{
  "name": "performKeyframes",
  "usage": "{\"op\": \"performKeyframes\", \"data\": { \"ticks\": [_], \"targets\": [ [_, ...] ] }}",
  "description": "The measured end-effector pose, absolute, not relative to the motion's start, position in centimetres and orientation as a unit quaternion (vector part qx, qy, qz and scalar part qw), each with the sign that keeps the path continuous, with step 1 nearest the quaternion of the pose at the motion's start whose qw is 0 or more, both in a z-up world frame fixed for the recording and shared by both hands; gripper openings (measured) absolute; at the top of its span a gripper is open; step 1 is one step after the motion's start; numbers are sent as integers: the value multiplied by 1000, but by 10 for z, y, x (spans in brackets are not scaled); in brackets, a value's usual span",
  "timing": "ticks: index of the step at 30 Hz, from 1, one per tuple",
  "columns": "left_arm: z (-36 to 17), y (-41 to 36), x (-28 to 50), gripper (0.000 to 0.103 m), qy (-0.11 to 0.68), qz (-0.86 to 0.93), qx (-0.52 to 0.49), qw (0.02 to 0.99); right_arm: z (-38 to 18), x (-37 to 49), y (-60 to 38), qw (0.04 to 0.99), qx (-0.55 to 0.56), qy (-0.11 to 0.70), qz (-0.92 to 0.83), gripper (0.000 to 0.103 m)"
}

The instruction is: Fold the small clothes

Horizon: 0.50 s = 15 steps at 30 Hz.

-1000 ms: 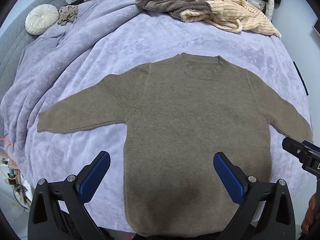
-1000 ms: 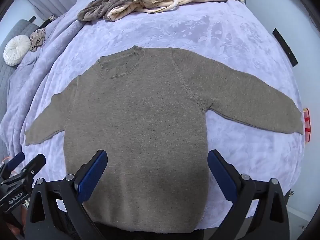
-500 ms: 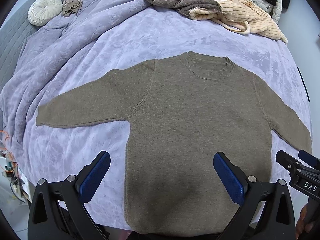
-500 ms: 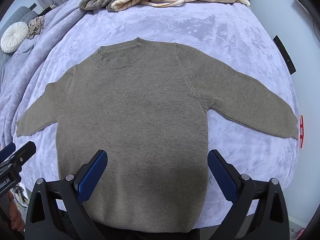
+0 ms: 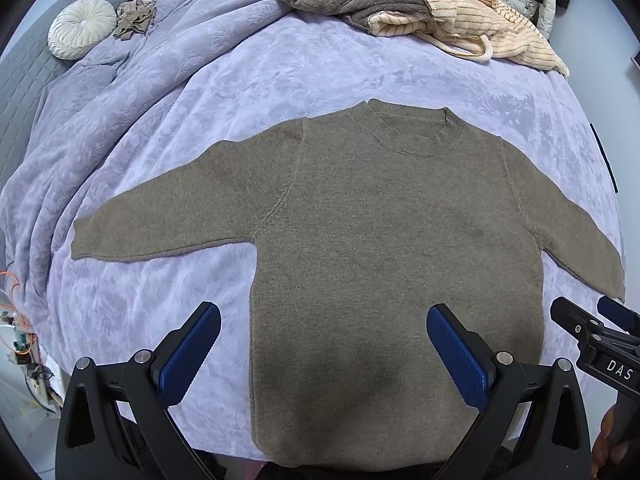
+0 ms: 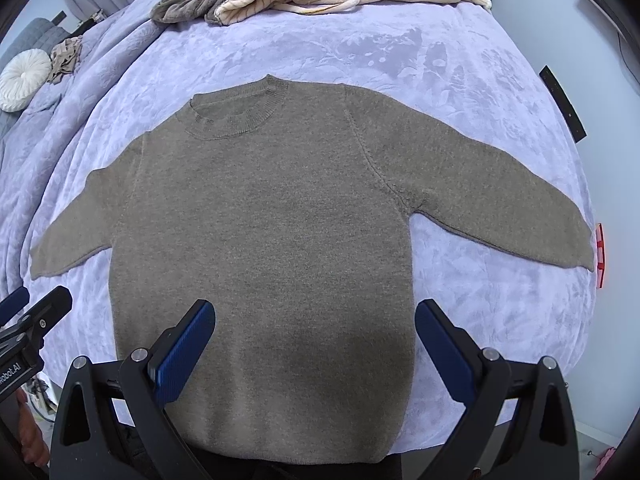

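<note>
Both views have drawn nearer the sweater point(image 5: 396, 240), which lies flat and unfolded. Left gripper point(image 5: 324, 344) and right gripper point(image 6: 316, 340) hover over its hem, jaws wide open, empty; first fold not begun.

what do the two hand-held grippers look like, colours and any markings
Both look alike. The left hand-held gripper and the right hand-held gripper each have a black frame with triangular cut-outs, silver bolt heads and two fingers faced with ribbed blue pads. Seen from the side, the right one carries white lettering "DAS", and the left one a partly cut-off white label ending in "obot.AI".
</note>
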<state>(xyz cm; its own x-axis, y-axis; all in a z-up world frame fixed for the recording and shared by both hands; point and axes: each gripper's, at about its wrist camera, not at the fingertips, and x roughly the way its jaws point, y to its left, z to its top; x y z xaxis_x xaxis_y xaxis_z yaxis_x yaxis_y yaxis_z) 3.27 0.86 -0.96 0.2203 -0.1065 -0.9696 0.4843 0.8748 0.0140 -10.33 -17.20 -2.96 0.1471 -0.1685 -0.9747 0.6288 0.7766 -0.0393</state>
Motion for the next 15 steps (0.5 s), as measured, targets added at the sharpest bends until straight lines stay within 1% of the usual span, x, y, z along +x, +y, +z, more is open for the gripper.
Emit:
{"op": "performKeyframes", "data": {
  "ticks": [15],
  "targets": [
    [-10, 10, 31, 103, 595, -192, 159, 764, -30, -104, -168, 734, 187, 593, -272, 101]
  ]
}}
